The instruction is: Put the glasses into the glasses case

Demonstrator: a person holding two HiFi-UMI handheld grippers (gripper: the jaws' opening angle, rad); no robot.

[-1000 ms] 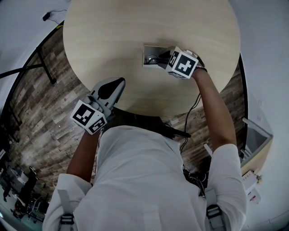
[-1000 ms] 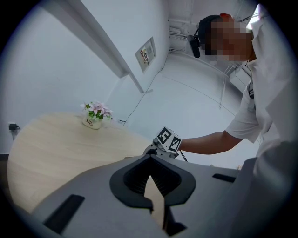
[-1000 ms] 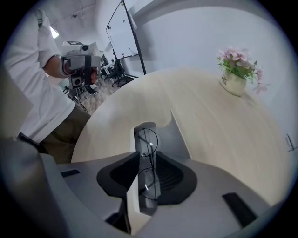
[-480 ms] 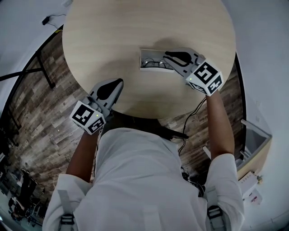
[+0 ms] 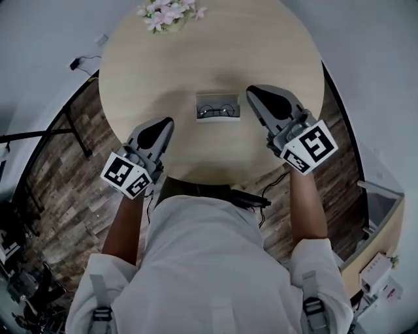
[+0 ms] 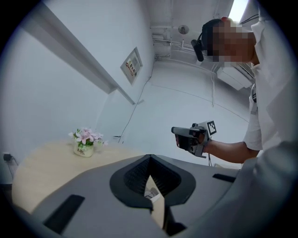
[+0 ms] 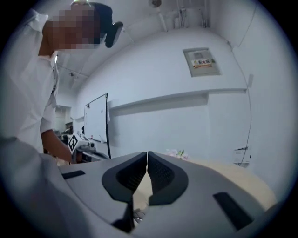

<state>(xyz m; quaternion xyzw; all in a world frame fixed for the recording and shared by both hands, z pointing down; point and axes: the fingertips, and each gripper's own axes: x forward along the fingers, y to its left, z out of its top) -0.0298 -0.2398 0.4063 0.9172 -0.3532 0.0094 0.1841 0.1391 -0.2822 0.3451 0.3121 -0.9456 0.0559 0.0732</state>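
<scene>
An open pale glasses case [image 5: 219, 107] lies near the middle of the round wooden table [image 5: 176, 72], with thin-rimmed glasses [image 5: 218, 111] lying inside it. My right gripper [image 5: 252, 92] hovers just right of the case, shut and empty, clear of it. My left gripper [image 5: 167, 122] is over the table's near edge, left of the case, also shut with nothing in it. In the left gripper view the jaws [image 6: 149, 160] meet at the tip, and the right gripper [image 6: 191, 137] shows beyond. The right gripper view shows its jaws [image 7: 147, 153] pressed together.
A small pot of pink flowers [image 5: 167, 13] stands at the table's far edge, also visible as the flower pot [image 6: 85, 142]. Wood-plank floor and a black cable [image 5: 277, 169] lie below the table's near side. A whiteboard [image 7: 96, 125] stands by the wall.
My right gripper has drawn back out of the case to its right side, leaving the glasses inside. The left gripper has barely moved. The head view tilted, bringing the flowers in.
</scene>
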